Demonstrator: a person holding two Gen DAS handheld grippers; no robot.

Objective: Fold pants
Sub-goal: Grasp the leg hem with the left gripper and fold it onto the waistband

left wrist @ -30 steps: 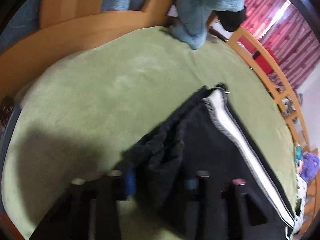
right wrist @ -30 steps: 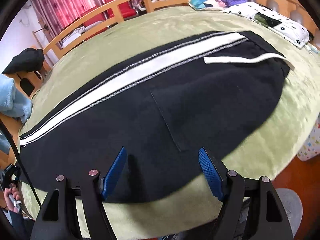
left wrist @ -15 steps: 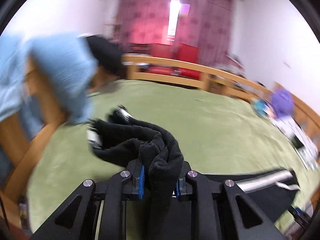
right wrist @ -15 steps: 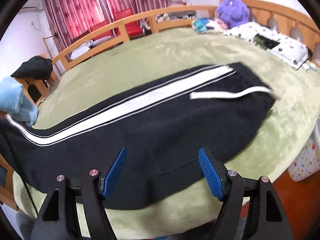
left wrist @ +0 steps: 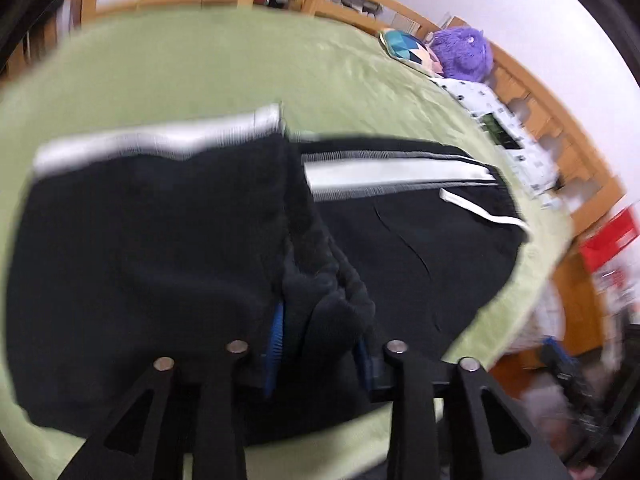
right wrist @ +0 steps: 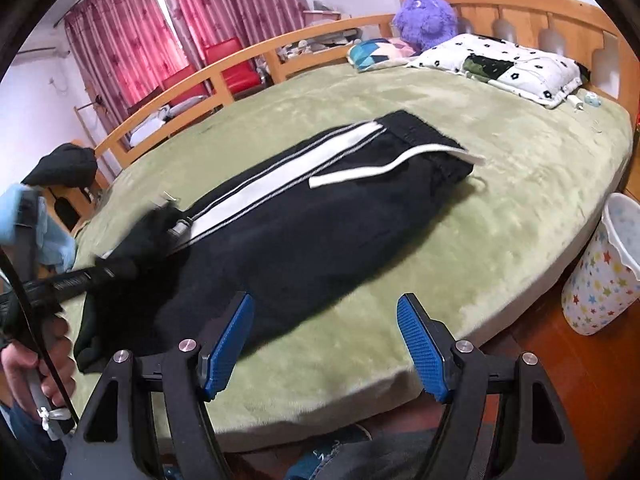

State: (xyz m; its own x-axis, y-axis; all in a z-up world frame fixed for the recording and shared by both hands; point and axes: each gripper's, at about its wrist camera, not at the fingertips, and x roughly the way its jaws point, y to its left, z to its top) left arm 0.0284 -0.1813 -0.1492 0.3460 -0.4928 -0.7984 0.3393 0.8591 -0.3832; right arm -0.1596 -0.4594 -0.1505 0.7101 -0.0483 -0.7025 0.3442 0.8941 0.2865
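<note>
Black pants [right wrist: 320, 216] with a white side stripe lie lengthwise on the green bed, waistband toward the headboard. My left gripper [left wrist: 320, 336] is shut on the bunched leg hem of the pants [left wrist: 160, 240] and holds it lifted over the upper part of the pants, leg end doubled toward the waist. In the right wrist view the left gripper [right wrist: 152, 232] shows at the far left, with the leg end raised. My right gripper [right wrist: 324, 344] is open and empty, above the bed's near edge, just short of the pants.
The green bed cover [right wrist: 520, 184] has a wooden frame [right wrist: 520, 12]. A purple plush toy [right wrist: 426, 18] and patterned pillows [right wrist: 500, 64] lie at the head. A star-printed white bin [right wrist: 608, 276] stands on the floor to the right. Blue clothing [right wrist: 44, 224] hangs at the left.
My left gripper has swung the leg end up and over toward the waistband. My right gripper has drawn back from over the pants to the bed's edge, still open.
</note>
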